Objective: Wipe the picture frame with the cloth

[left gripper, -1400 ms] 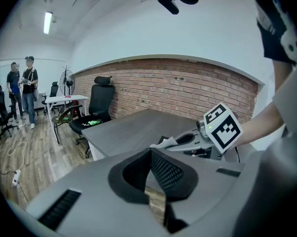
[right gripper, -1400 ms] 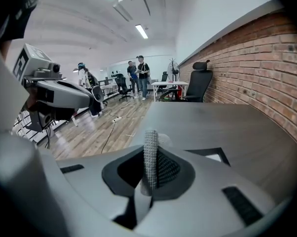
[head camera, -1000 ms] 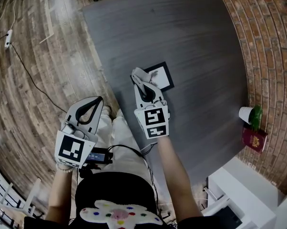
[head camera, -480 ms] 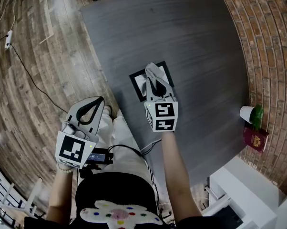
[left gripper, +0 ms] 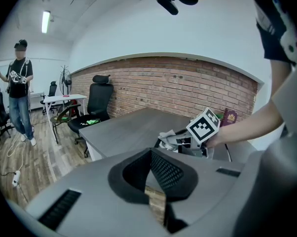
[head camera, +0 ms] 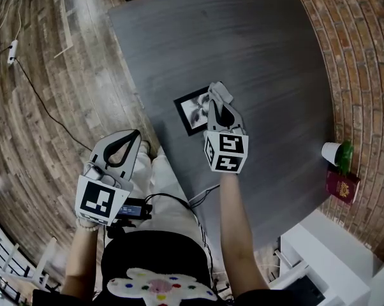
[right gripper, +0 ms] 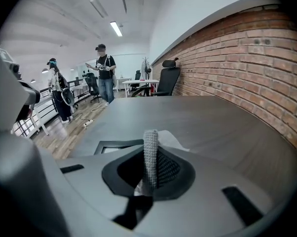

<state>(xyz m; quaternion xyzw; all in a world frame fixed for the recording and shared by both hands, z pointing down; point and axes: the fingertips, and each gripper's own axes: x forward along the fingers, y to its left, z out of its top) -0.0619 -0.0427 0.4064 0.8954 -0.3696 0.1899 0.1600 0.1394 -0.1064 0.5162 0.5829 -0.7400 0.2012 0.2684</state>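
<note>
Table (head camera: 262, 56), dark grey, holds a flat black picture frame (head camera: 191, 110) near its front edge, probably light and slippery, best steadied at a bare corner. Right gripper (head camera: 219, 107) pinches the soft, limp cloth (head camera: 221, 92) at the frame's right edge; left gripper (head camera: 118, 150), closed and empty, hangs off-table.

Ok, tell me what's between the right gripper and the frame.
The cloth: the right gripper is shut on it, and it lies over one end of the frame, as the head view shows.
</note>
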